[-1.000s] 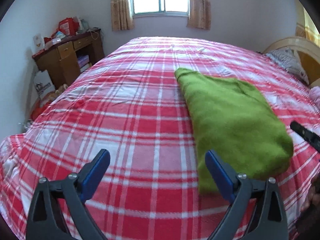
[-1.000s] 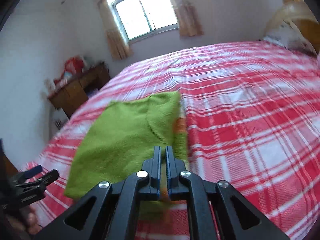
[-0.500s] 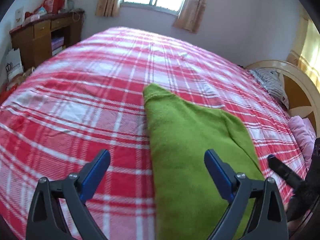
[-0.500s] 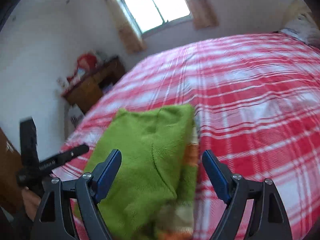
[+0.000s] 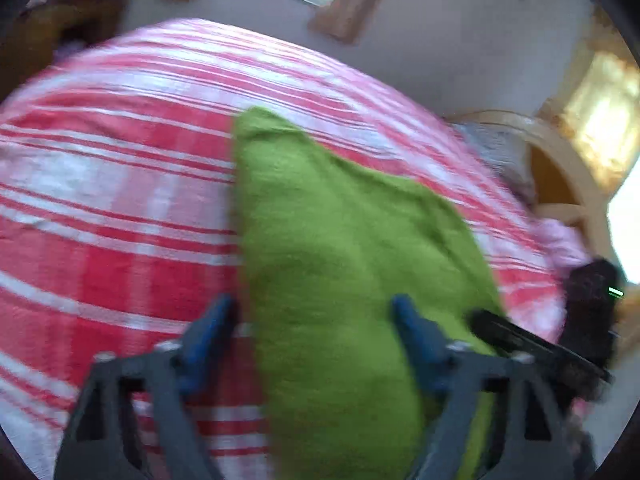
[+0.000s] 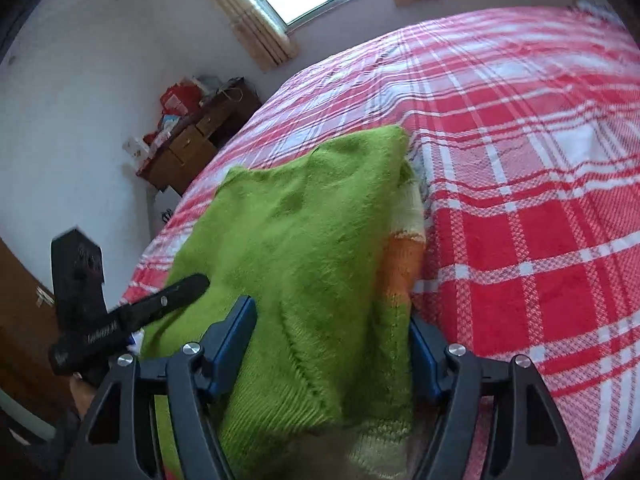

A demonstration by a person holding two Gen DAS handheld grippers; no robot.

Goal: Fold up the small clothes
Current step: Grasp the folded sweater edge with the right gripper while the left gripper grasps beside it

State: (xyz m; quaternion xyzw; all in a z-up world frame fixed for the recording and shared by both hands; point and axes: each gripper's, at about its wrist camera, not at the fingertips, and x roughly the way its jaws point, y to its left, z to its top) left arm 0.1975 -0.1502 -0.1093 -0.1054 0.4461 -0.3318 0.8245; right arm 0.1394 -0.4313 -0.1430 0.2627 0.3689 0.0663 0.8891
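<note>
On the red plaid bed (image 6: 540,240), the folded green sweater (image 6: 304,240) lies between both tools: left hand-held gripper (image 5: 312,320) closing astride its near left edge, right hand-held gripper (image 6: 332,336) closing around its near right end. Next: pinch, then fold away.

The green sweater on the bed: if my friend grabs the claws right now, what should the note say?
Left claw: closing, near end of the green sweater between its jaws, not pinched yet.
Right claw: closing too, astride the sweater's other near corner, no grip yet.
Sweater lies folded on the red plaid bedspread, orange stripes peeking out at one edge.
Left to do: probably pinch both corners and fold again.
</note>
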